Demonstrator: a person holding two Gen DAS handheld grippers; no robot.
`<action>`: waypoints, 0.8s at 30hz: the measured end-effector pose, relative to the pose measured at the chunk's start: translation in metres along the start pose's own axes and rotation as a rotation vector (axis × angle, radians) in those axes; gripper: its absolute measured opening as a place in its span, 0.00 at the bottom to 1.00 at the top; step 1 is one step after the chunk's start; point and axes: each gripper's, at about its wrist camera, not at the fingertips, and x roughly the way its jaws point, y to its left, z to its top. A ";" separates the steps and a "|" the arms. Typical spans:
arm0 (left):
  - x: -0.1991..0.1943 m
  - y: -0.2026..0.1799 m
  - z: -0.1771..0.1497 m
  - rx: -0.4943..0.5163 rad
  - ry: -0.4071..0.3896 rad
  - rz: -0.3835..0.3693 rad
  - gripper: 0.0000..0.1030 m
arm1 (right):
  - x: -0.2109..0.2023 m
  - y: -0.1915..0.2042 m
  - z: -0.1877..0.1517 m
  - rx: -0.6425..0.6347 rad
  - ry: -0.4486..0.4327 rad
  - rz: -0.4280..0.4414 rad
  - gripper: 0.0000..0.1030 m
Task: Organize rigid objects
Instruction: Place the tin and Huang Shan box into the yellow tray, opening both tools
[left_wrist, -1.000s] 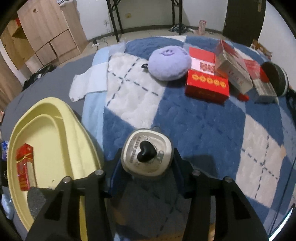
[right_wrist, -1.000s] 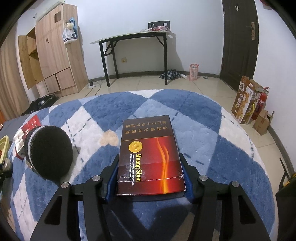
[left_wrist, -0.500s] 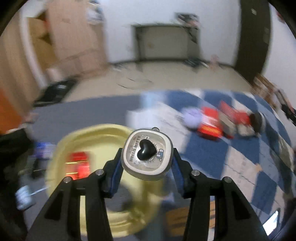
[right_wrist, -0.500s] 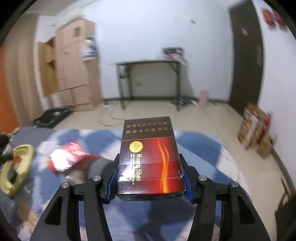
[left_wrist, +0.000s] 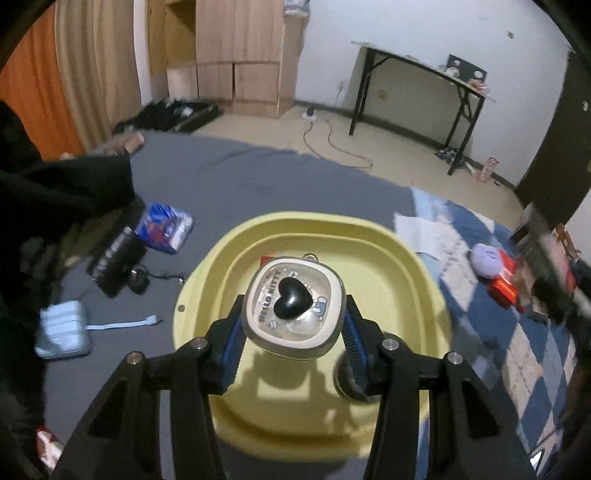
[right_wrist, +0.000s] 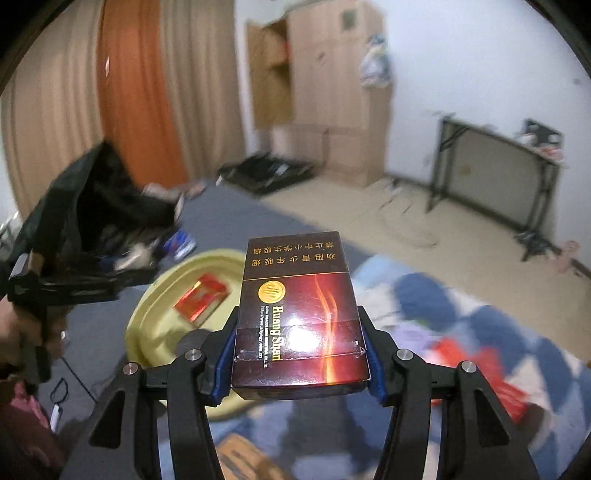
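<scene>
My left gripper (left_wrist: 293, 325) clamps a Hello Kitty tin (left_wrist: 294, 306) over the yellow basin (left_wrist: 424, 280). My right gripper (right_wrist: 300, 350) grips a cigarette box (right_wrist: 300, 314). Next, I judge: lower, then release.

Your left gripper (left_wrist: 293, 328) is clamped on the square Hello Kitty tin (left_wrist: 294, 308) w/ black heart knob, held over the yellow basin (left_wrist: 417, 273). Red box edge (left_wrist: 266, 260) peeks out behind the tin inside the basin. Basin sits on grey sheet (left_wrist: 236, 184); checked blanket (left_wrist: 524, 354) to its right.
</scene>
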 end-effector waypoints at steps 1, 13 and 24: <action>0.010 0.003 0.002 -0.008 0.012 -0.004 0.49 | 0.022 0.012 0.002 -0.020 0.028 0.019 0.54; 0.084 0.023 0.012 -0.049 0.095 -0.084 0.49 | 0.168 0.040 0.023 -0.101 0.247 0.048 0.54; 0.100 0.031 0.008 -0.068 0.124 -0.107 0.49 | 0.209 0.045 0.025 -0.099 0.326 0.034 0.57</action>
